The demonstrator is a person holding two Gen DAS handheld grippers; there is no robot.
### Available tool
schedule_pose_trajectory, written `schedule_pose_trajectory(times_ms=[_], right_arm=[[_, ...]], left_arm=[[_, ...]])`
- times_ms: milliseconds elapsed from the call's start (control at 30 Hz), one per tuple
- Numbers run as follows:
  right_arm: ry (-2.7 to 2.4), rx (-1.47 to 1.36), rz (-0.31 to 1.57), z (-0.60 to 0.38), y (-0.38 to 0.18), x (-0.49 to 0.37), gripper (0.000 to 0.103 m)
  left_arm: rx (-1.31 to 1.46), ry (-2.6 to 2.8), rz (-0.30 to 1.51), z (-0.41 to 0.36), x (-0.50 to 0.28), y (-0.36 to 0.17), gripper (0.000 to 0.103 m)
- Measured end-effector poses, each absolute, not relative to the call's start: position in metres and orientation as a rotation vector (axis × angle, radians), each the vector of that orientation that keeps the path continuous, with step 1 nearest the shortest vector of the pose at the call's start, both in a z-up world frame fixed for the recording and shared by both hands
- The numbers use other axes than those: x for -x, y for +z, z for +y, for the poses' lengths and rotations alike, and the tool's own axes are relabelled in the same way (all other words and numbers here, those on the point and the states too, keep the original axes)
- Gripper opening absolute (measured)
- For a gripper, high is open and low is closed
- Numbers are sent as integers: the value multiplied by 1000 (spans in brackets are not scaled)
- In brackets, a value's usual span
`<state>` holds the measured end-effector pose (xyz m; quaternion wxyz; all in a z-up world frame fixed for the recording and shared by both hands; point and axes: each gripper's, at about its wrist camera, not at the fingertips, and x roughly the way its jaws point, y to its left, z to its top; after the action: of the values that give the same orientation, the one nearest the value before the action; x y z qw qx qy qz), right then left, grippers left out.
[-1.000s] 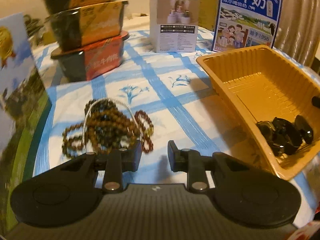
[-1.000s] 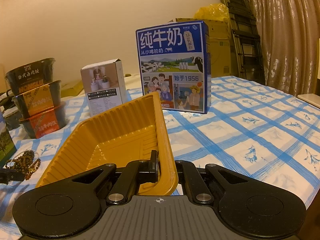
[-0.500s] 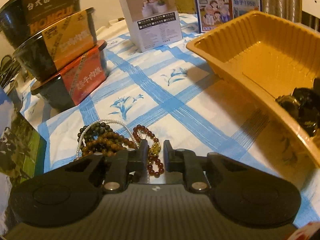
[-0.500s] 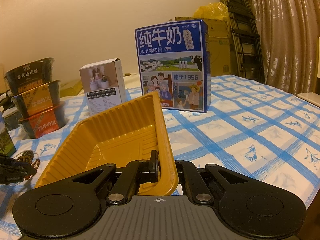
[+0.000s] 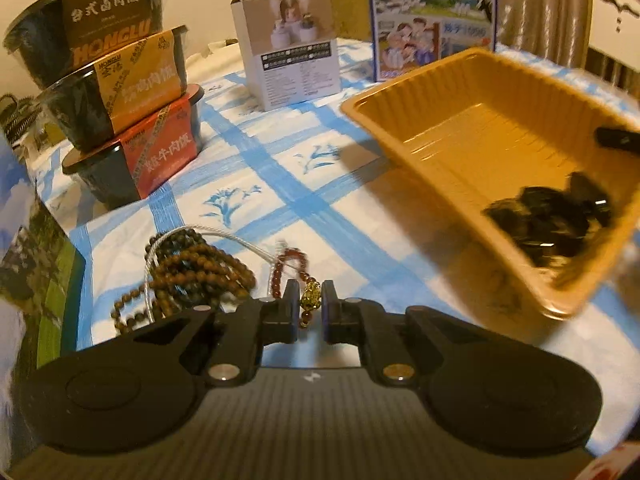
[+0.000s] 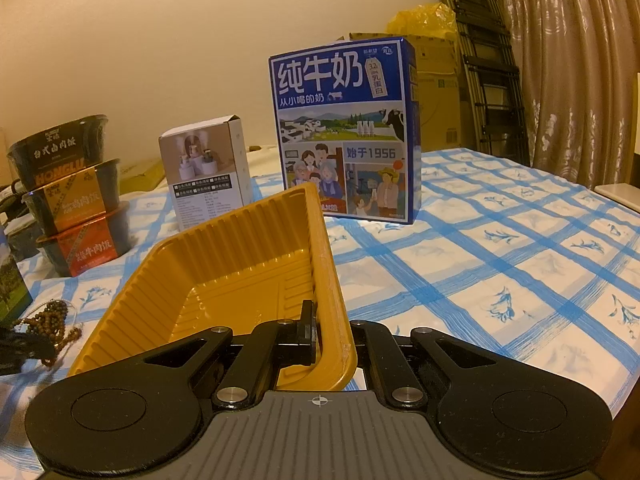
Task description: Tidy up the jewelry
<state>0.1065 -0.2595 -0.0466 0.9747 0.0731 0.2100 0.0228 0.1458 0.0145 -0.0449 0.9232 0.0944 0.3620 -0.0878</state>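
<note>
Between the left tongs [image 5: 310, 305], a red-beaded bracelet [image 5: 289, 266] with gold charm [image 5: 310, 297]

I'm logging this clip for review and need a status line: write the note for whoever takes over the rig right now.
Left hand-held gripper: jaws have just been closing around the gold charm of the red bead bracelet; whether the pads press on it yet is unclear.
Right hand-held gripper: shut on the yellow tray's near wall, holding it tipped.
Done: dark jewelry pieces already lie in the tray.
Left: the red bracelet, the brown bead strands and a thin pale chain are on the blue-checked cloth, outside the tray. Move them in.
</note>
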Motion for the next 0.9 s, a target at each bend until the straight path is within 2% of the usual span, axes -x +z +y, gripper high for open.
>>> schedule_pose_trajectory(times_ms=[367,567,900], right_arm=[[46,-147,424,-260,-47,-107,5],[46,-147,423,-260,-46,-107,5],[45,-149,426,-259,-49,-106,5]], left_arm=[[-182,-241,813,-3,-104,-51,10],[-160,-235,812,-6,-103,-53,19],[-144,-219,836,-6,-119,-60,17]])
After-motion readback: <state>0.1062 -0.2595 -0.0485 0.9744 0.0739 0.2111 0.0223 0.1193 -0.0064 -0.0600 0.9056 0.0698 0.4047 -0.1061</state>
